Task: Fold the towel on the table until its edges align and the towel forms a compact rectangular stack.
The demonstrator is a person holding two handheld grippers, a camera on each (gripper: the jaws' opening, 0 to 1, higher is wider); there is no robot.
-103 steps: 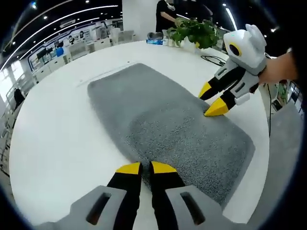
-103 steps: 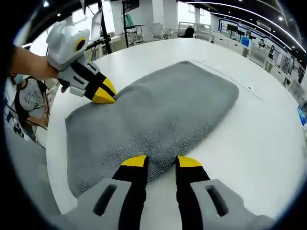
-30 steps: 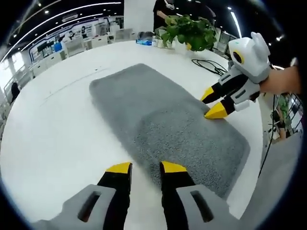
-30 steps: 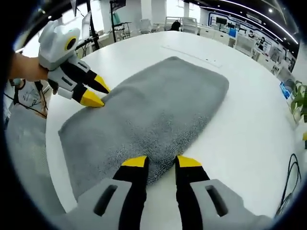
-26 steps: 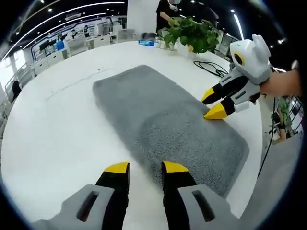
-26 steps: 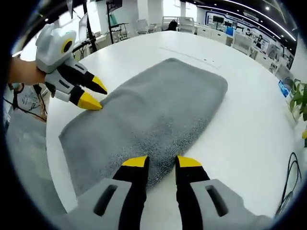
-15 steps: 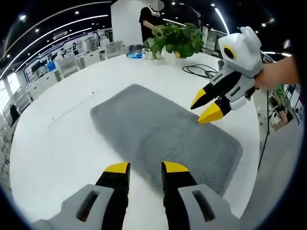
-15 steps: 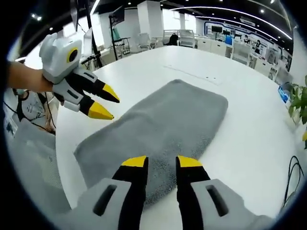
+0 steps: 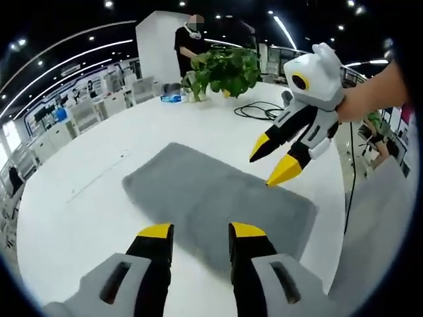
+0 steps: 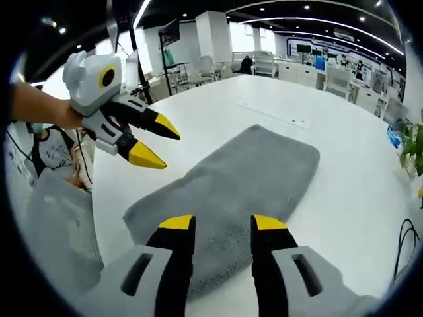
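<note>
Lying flat on the table, the towel was a long gray rectangle w/ rounded corners, thick pile, apparently folded at least once already, judging by its bulk at the edges. It looked soft & limp, fairly light, prob. not slippery on the tabletop but floppy enough to sag if lifted from one point only. Best hold, in my view: a short end, one corner per gripper, pinching through all layers so they don't slide apart, then carrying that end over to the opposite one.

Left gripper hung above the towel's near long edge w/ jaws apart, nothing between them. Right gripper was likewise spread & empty, over the opposite long edge. Each showed in the other's view: right gripper in the left gripper view, raised clear above the towel's far side, tips parted; left gripper in the right gripper view, held by a hand, also off the cloth.

Table was white, smooth, large & rounded; towel sat roughly mid-surface, well apart from other items. A potted plant & a black cable lay toward the far edge, a small blue-and-white thing near the plant, too small to tell what. Beyond: big open-plan room w/ ceiling light strips, desks & chairs, a person standing behind the plant.
</note>
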